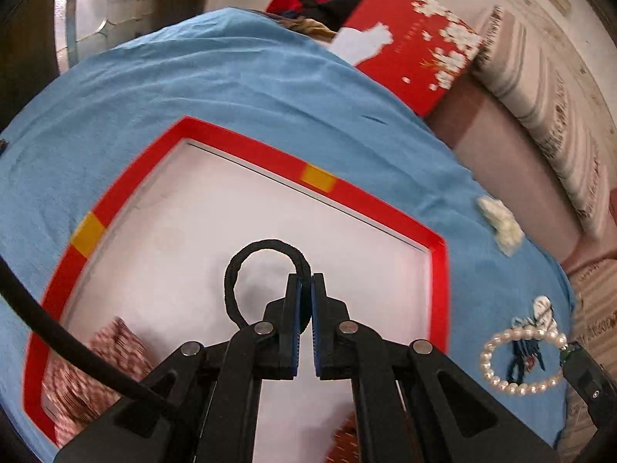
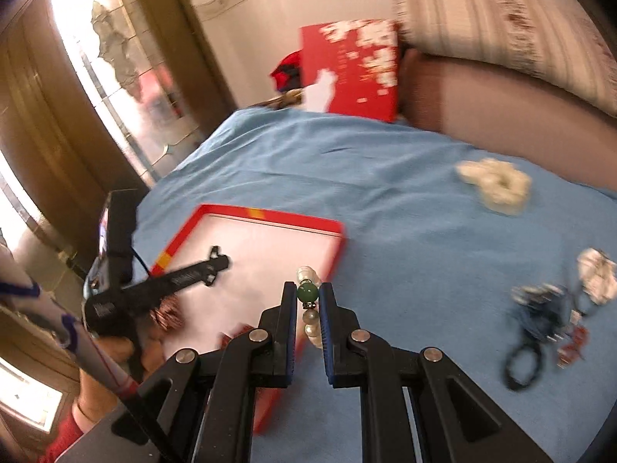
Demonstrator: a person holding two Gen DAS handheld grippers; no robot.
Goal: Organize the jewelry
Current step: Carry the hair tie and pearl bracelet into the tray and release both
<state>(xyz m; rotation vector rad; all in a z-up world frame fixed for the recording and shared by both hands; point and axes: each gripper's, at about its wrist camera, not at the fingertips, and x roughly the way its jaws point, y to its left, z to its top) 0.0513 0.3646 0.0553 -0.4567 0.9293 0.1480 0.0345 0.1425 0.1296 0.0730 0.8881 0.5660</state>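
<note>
A red-rimmed box with a white floor (image 1: pixel 437 270) lies on the blue cloth; it also shows in the right wrist view (image 2: pixel 270 214). My left gripper (image 1: pixel 305 283) is shut on a black hair tie (image 1: pixel 246 262), held over the box floor. My right gripper (image 2: pixel 308 293) is shut on a pearl bracelet with a green bead (image 2: pixel 307 294), lifted beside the box's right rim. In the left wrist view the pearl bracelet (image 1: pixel 501 380) hangs from the right gripper's tip (image 1: pixel 574 359) over the cloth.
A checked scrunchie (image 1: pixel 96 366) lies in the box's left corner. On the cloth lie a cream scrunchie (image 2: pixel 495 185), a white item (image 2: pixel 597 276) and a dark blue tangle with a black tie (image 2: pixel 536 320). A red lid (image 2: pixel 351 69) and a pillow (image 2: pixel 501 27) stand behind.
</note>
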